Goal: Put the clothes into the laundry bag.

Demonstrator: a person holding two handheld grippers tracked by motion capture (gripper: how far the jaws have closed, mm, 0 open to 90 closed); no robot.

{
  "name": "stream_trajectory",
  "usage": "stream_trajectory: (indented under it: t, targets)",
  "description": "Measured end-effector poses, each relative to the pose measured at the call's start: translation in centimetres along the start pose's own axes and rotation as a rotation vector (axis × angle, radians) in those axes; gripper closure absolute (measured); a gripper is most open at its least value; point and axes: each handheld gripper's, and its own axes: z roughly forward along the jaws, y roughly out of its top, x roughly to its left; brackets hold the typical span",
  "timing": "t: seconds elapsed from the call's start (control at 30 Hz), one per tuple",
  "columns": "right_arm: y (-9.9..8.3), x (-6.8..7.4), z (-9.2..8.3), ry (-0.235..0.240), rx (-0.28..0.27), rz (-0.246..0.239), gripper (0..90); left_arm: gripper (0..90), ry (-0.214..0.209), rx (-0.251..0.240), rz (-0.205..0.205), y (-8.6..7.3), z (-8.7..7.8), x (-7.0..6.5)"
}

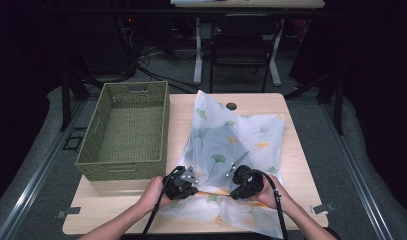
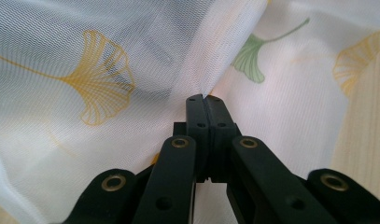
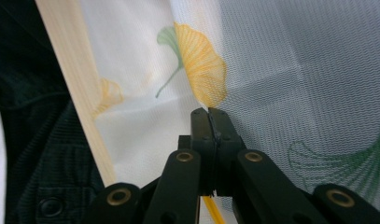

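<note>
A sheer white cloth [image 1: 231,145] printed with yellow and green ginkgo leaves lies spread over the right half of the wooden table [image 1: 116,197]. My left gripper [image 1: 185,186] is shut on a fold of the cloth [image 2: 145,51] near its front edge; the mesh rises from between the pressed jaws. My right gripper [image 1: 239,186] is shut on the same front part of the cloth [image 3: 281,60], a little to the right, with a yellow leaf just above its tips. Both grippers [image 2: 205,99] [image 3: 209,112] pinch the fabric a hand's width apart.
A green woven basket [image 1: 103,150] stands empty on the table's left half, close to my left hand. A dark round hole [image 1: 231,106] marks the table's far edge. A chair and desk legs stand beyond the table on the grey floor.
</note>
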Motion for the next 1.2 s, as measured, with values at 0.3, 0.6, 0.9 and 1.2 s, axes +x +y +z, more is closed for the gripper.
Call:
stream_trajectory:
  t: [0.3,0.6,0.9,1.2]
  targets:
    - [0.0,-0.3,-0.6,0.03,-0.032,-0.014,70.8,73.8,-0.002,-0.04,-0.025,0.3,-0.8,0.2]
    - [0.1,-0.4,-4.1,0.052,-0.184,-0.009,32.4,38.1,0.035,-0.14,-0.087,0.7,-4.3,0.6]
    - [-1.1,-0.6,-6.8,-0.059,-0.29,0.065,12.0,15.5,0.163,-0.23,-0.141,-0.5,-8.9,-0.2]
    - [-4.5,-0.4,-9.7,-0.197,-0.403,0.153,0.0,12.4,0.31,-0.308,-0.25,-5.0,-14.4,-0.5]
